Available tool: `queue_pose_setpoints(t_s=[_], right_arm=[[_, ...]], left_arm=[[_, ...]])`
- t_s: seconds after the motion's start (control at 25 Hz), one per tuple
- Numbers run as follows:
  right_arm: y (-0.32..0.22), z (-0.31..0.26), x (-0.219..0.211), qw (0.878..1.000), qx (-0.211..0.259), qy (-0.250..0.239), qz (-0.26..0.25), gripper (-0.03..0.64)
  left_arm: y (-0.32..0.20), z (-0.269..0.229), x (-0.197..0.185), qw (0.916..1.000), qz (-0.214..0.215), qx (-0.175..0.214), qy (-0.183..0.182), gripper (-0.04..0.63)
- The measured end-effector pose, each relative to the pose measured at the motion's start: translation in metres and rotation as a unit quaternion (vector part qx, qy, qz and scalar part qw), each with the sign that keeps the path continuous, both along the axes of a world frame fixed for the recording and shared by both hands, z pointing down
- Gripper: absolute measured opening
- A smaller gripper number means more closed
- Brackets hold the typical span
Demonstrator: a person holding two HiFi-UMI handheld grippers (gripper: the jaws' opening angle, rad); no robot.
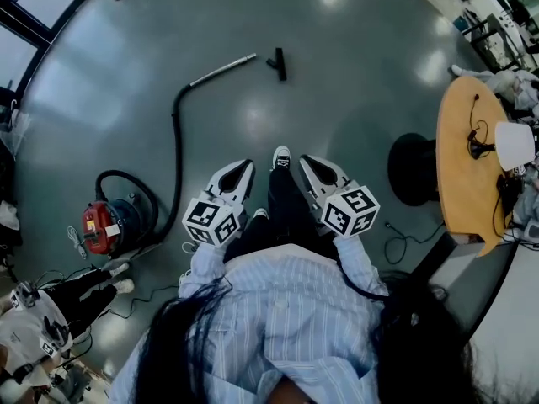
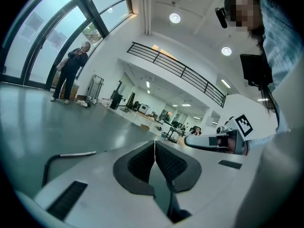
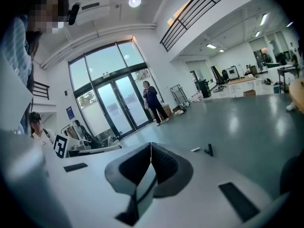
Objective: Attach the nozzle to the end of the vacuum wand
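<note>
The silver vacuum wand (image 1: 223, 68) lies on the grey floor ahead, joined to a black hose (image 1: 177, 133) that runs back to a red vacuum cleaner (image 1: 105, 225). The black nozzle (image 1: 278, 63) lies just right of the wand's free end, apart from it. My left gripper (image 1: 248, 165) and right gripper (image 1: 303, 160) are held side by side in front of my body, well short of both, each shut and empty. The left gripper view shows the wand (image 2: 76, 154) low on the left. In the right gripper view the nozzle (image 3: 209, 150) is small beyond the jaws.
A round wooden table (image 1: 463, 158) with a white lamp (image 1: 514, 144) stands at the right, a black round base (image 1: 413, 168) beside it and a cable (image 1: 404, 242) on the floor. A person (image 3: 152, 101) stands by the glass doors. Another person (image 1: 42, 318) is at the lower left.
</note>
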State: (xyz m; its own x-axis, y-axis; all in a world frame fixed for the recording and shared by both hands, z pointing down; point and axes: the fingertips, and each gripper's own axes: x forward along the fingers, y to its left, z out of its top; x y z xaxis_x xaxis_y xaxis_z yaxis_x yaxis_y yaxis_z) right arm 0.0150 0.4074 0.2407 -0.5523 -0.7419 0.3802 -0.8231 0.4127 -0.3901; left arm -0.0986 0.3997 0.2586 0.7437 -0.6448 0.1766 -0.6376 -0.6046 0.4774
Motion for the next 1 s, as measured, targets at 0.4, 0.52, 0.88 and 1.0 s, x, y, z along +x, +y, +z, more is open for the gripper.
queue_pose_setpoints(t_s=[0.4,0.52,0.88,1.0], right_arm=[[-0.152,0.002,0.032,1.0,-0.004,0.006,-0.029,0.006],[-0.205,0.006,0.056,0.999,-0.007,0.023,-0.026,0.008],[-0.297,0.021,0.093,0.999,-0.02,-0.011,-0.037,0.008],[-0.314,0.026,0.09,0.999,-0.023,-0.016,-0.043,0.008]], left_arm=[[-0.132,-0.007,0.021,0.9989,-0.047,0.0,-0.01,0.006],[-0.177,-0.009,0.043,0.9991,-0.042,0.002,-0.008,0.006],[-0.264,-0.003,0.088,0.9988,-0.046,-0.009,-0.016,0.006],[-0.282,-0.001,0.083,0.9983,-0.051,-0.019,-0.022,0.006]])
